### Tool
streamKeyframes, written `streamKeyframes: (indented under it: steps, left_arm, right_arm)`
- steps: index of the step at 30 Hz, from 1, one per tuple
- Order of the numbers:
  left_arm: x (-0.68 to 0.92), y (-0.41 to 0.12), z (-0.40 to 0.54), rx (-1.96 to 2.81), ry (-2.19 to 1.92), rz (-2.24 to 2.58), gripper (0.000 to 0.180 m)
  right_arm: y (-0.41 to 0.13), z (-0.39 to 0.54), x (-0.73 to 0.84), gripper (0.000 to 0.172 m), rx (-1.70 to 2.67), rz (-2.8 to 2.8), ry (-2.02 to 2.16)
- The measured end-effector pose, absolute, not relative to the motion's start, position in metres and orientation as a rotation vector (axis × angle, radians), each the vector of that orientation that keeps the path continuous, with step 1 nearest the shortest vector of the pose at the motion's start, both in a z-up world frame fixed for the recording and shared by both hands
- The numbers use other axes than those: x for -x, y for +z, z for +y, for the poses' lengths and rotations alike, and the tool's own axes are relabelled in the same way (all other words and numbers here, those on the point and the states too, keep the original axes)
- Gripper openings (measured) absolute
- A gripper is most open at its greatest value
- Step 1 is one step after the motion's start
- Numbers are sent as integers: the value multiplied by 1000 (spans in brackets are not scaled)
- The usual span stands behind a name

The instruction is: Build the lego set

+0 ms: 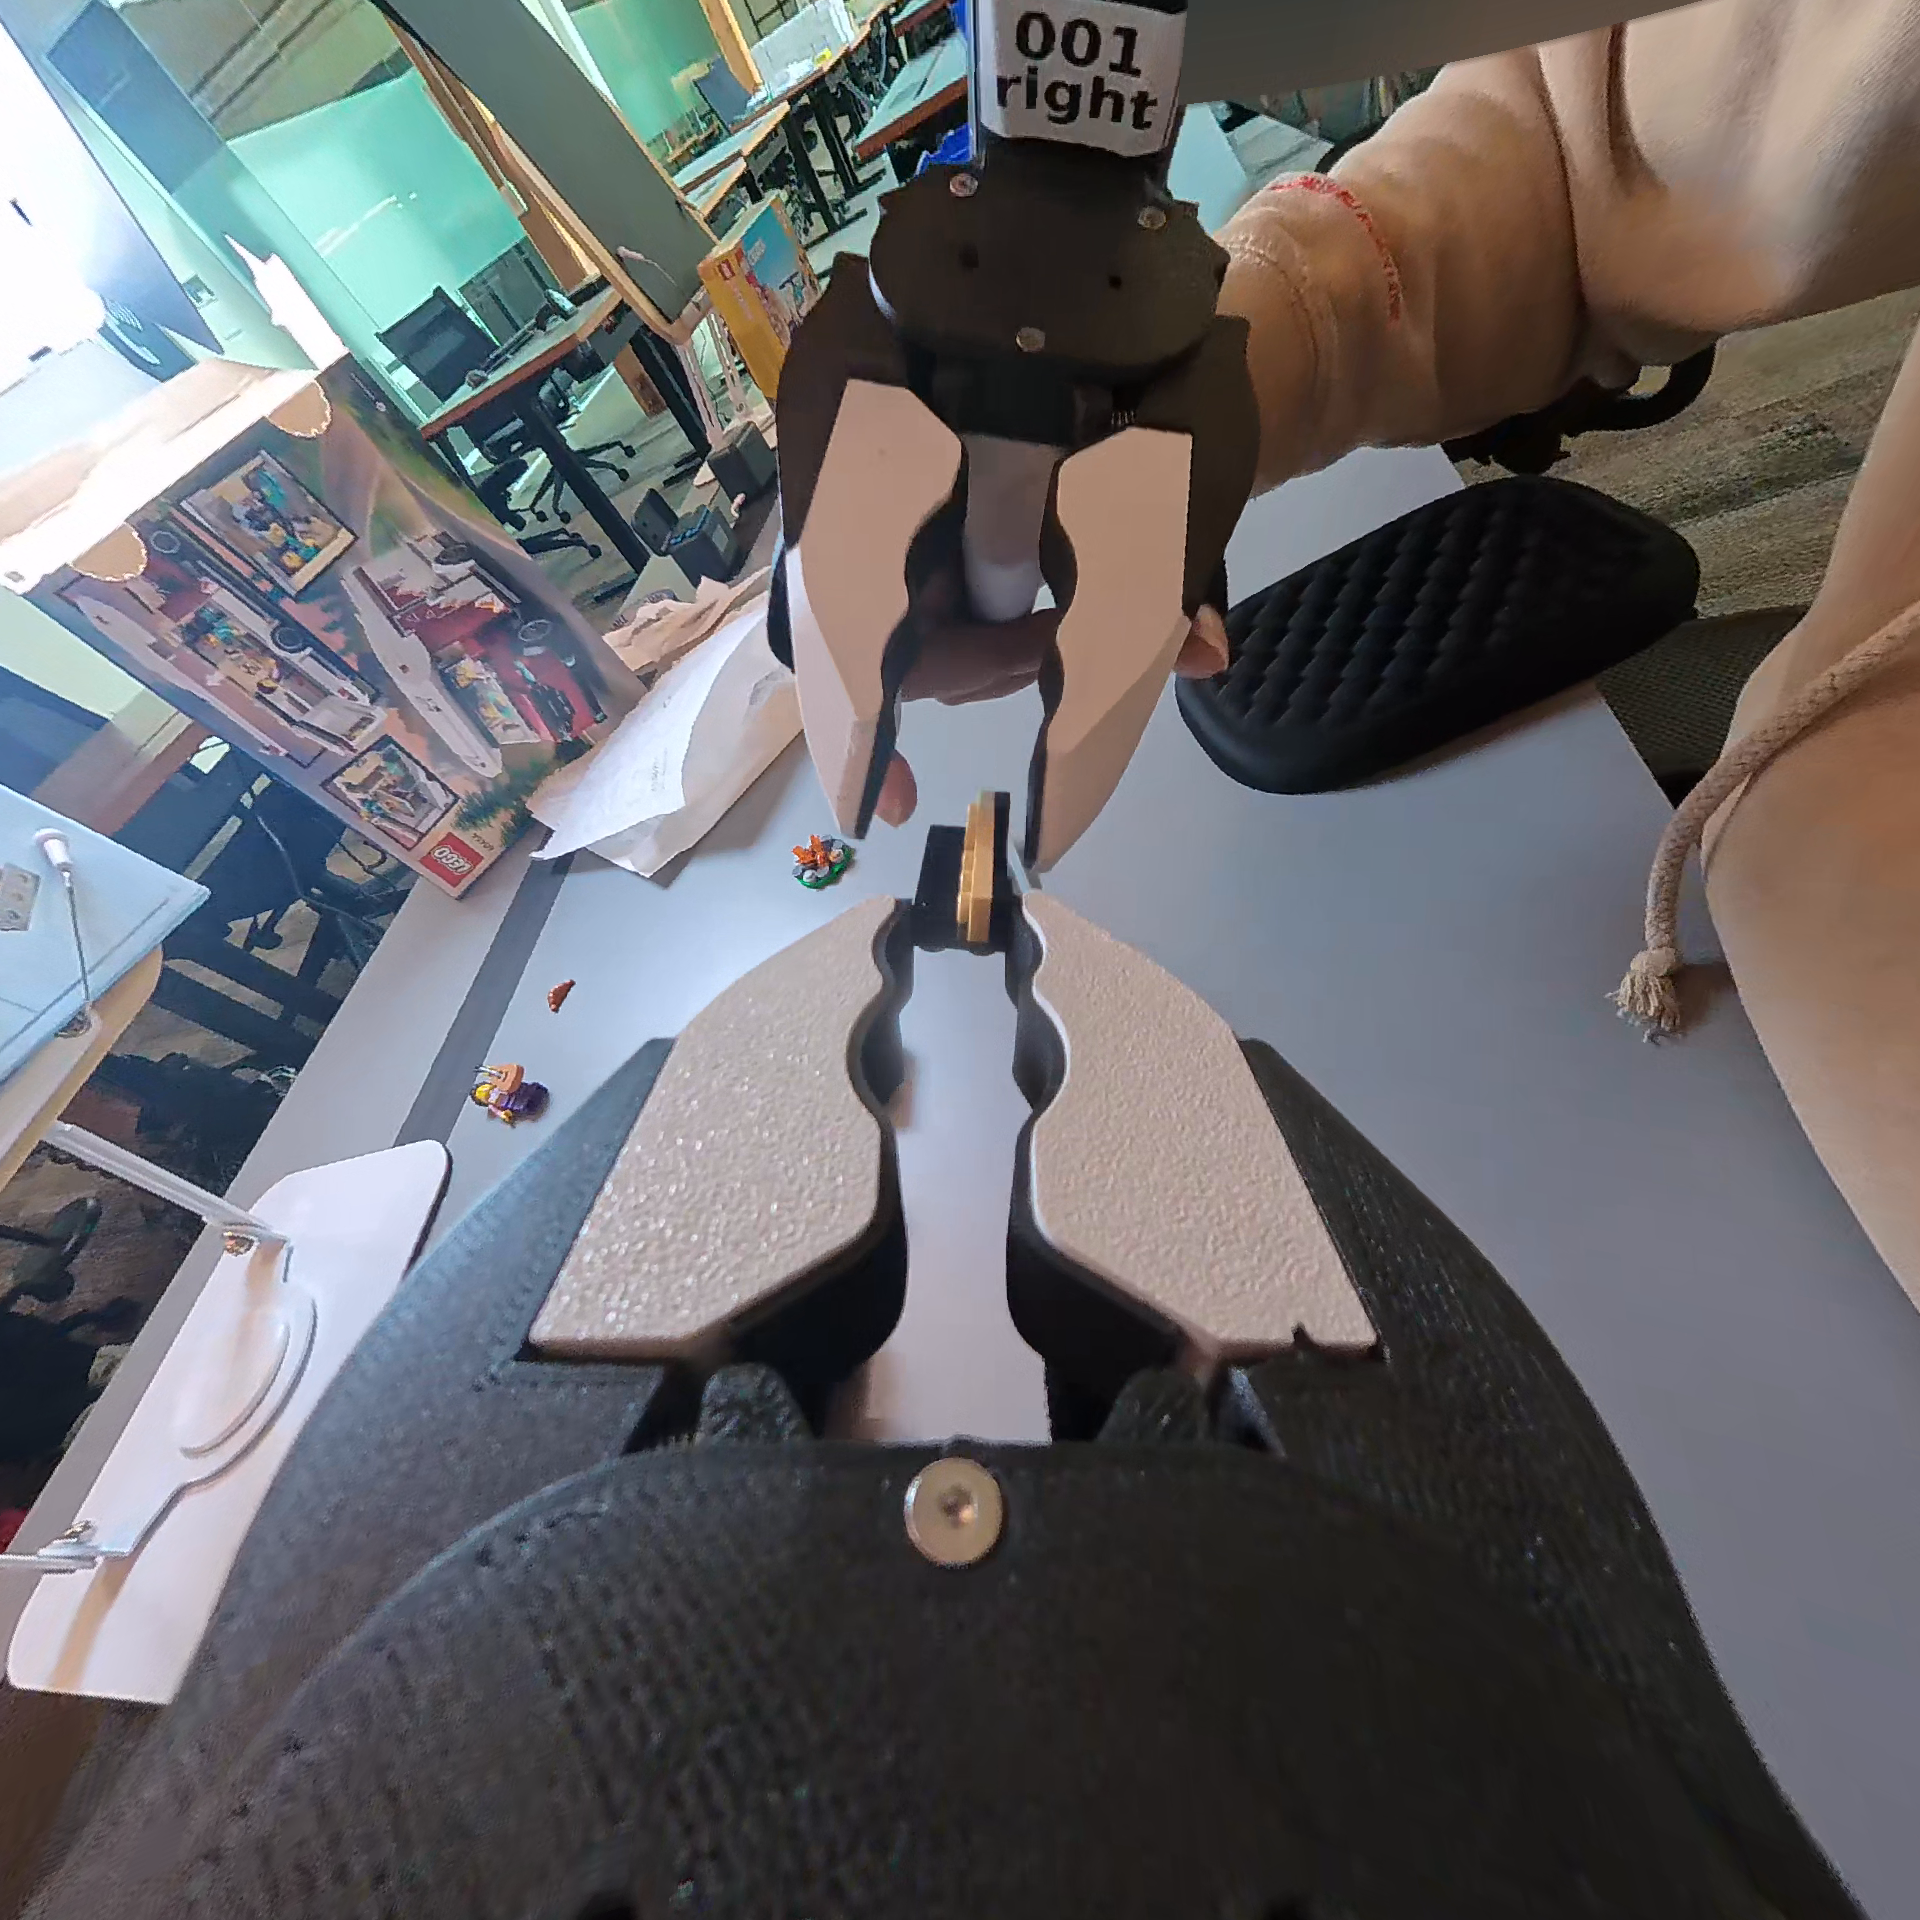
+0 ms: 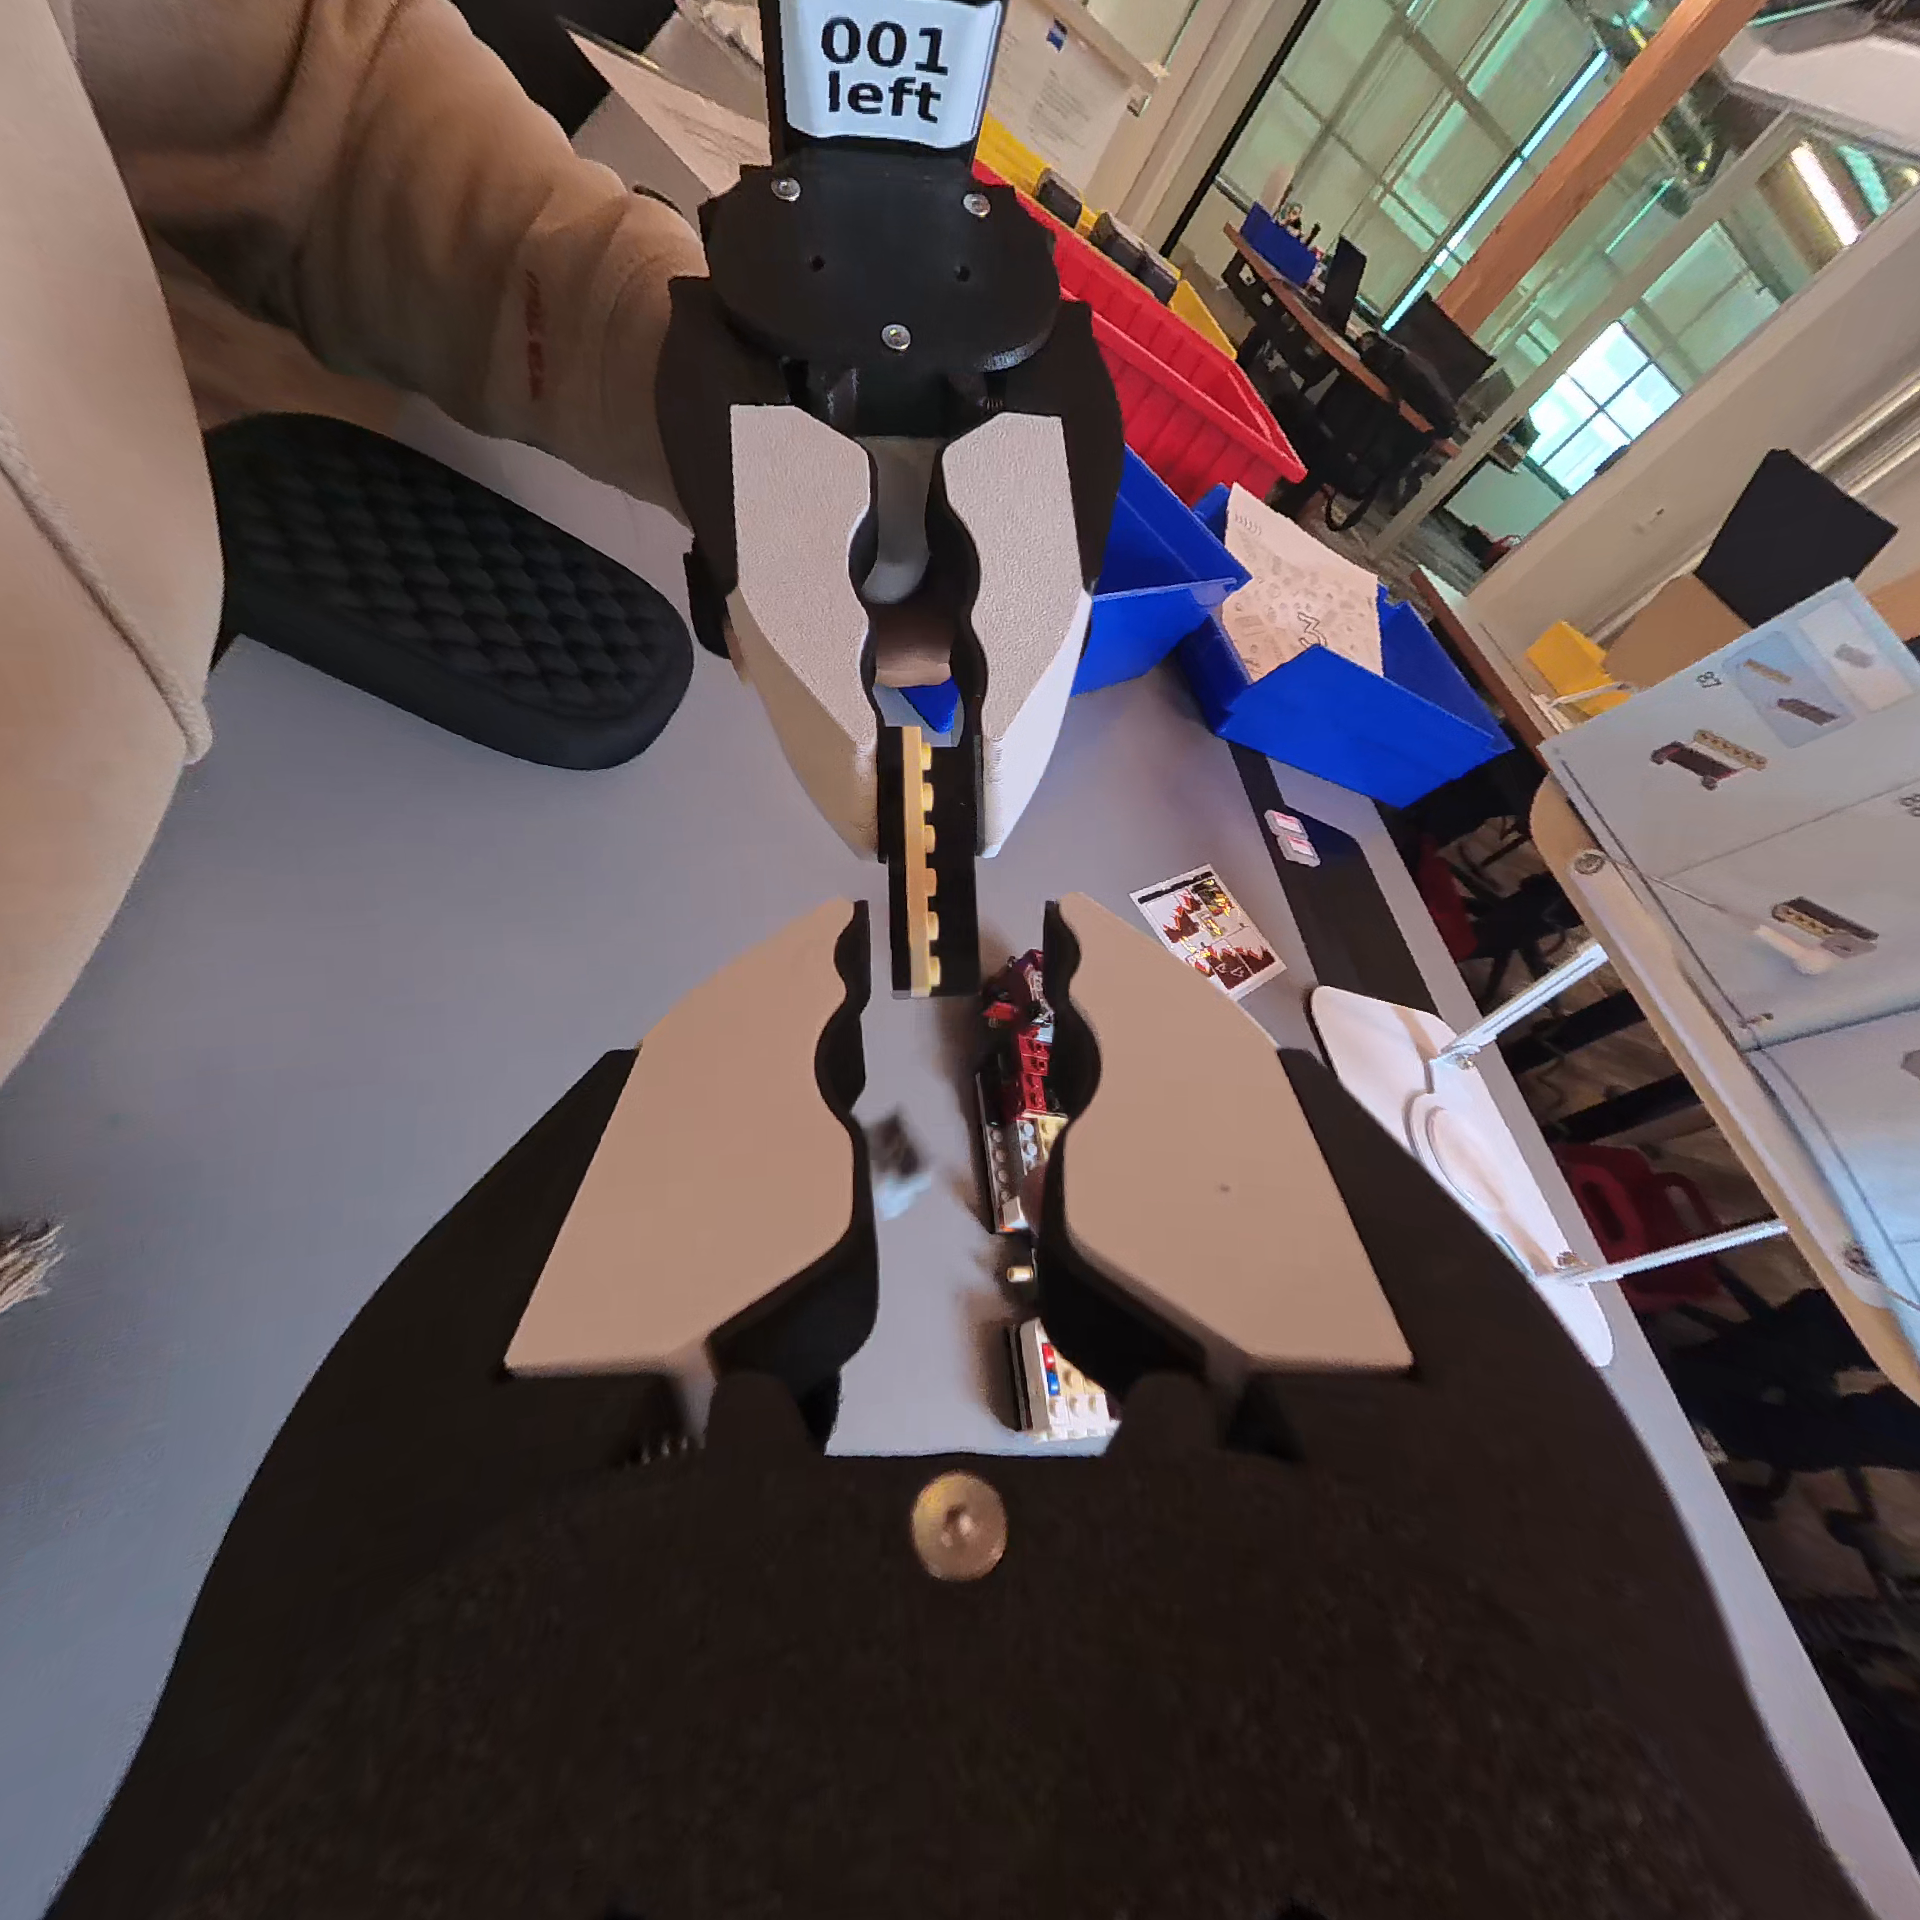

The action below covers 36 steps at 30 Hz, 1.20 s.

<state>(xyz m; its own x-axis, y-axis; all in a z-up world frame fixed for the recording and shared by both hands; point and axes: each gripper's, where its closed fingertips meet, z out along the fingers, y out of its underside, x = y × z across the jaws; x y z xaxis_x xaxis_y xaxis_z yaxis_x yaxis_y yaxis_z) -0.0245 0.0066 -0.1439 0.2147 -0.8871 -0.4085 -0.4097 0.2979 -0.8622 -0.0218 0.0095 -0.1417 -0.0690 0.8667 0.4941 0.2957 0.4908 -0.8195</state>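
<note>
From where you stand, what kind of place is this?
Probably an open-plan office or lab used for brick building: rows of desks with office chairs, glass partition walls, and on this grey table a toy brick set box beside blue parts bins.

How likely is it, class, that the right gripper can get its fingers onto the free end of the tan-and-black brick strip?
Probably yes: the right gripper is open, facing the brick strip, whose free end projects from the left gripper with nothing between.
</note>
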Motion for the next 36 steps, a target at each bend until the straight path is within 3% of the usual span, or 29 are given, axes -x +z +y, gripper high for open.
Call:
streamKeyframes:
  steps: [9, 18, 24, 27, 36]
  left_arm:
    - [45, -149, 19, 1282, -423, 1299, 17]
    - [58, -160, 14, 1212, -300, 1281, 17]
    - [51, -169, 13, 1202, -297, 1301, 17]
    - [49, -171, 12, 1200, -290, 1310, 17]
    - [50, -181, 12, 1207, -279, 1320, 17]
  right_arm:
    - [-135, 37, -17, 28, 1150, -1504, 591]
    - [-262, 48, -130, 22, 1798, -1818, 434]
    - [-293, 54, -132, 14, 1933, -1804, 441]
    - [-290, 50, -118, 4, 1835, -1850, 475]
    - [-270, 10, -67, 4, 1127, -1993, 158]
